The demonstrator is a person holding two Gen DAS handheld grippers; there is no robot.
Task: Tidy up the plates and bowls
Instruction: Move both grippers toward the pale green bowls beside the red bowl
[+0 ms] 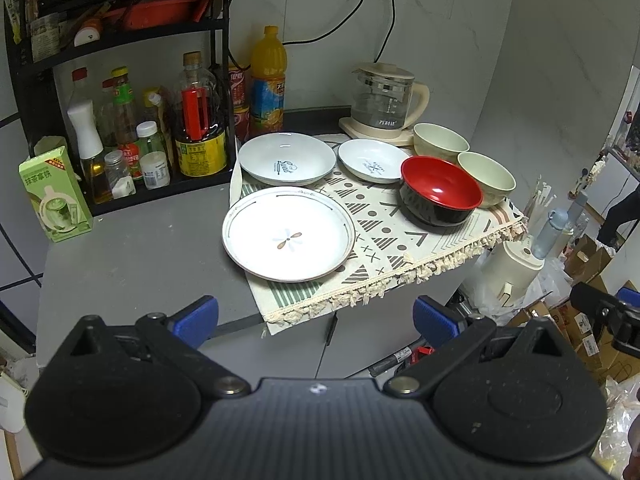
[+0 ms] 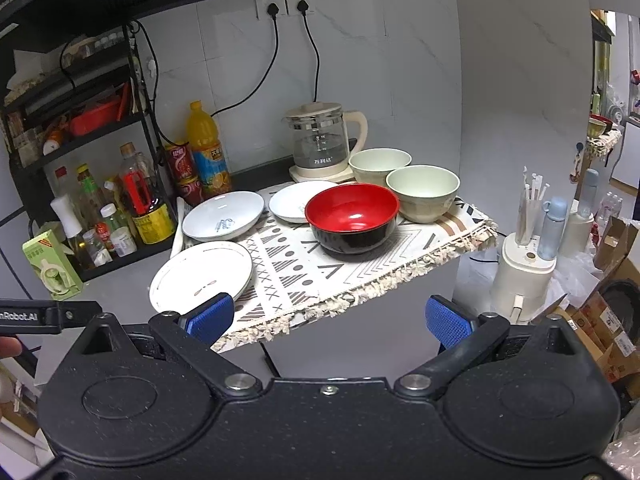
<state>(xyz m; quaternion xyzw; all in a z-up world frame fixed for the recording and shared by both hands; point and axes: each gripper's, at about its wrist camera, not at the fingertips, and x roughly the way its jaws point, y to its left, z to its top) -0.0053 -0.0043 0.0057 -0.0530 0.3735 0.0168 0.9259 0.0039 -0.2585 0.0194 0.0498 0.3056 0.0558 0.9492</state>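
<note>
**Six empty dishes on the patterned mat**

The left gripper (image 1: 316,320) and right gripper (image 2: 330,318) hover short of the counter, jaws spread wide, holding nothing. On the fringed mat (image 1: 400,240) lie three white plates: large plate (image 1: 288,234), deep plate (image 1: 287,158), small plate (image 1: 372,160). Beside them stand the red bowl (image 1: 440,190) and two cream bowls (image 1: 486,178) (image 1: 440,142). All are empty. A glass kettle (image 1: 382,98) stands behind.

A cloth (image 1: 400,236) covers the right part of the table (image 1: 132,264). On it, a large plate (image 1: 288,234) lies front left, a deep plate (image 1: 287,158) behind it, and a small plate (image 1: 372,160) right of that. A big bowl (image 1: 440,190) sits front right, with two bowls (image 1: 486,178) (image 1: 440,144) behind it. A kettle (image 1: 384,100) stands at the back. A bottle rack (image 1: 120,92) stands left.
</note>
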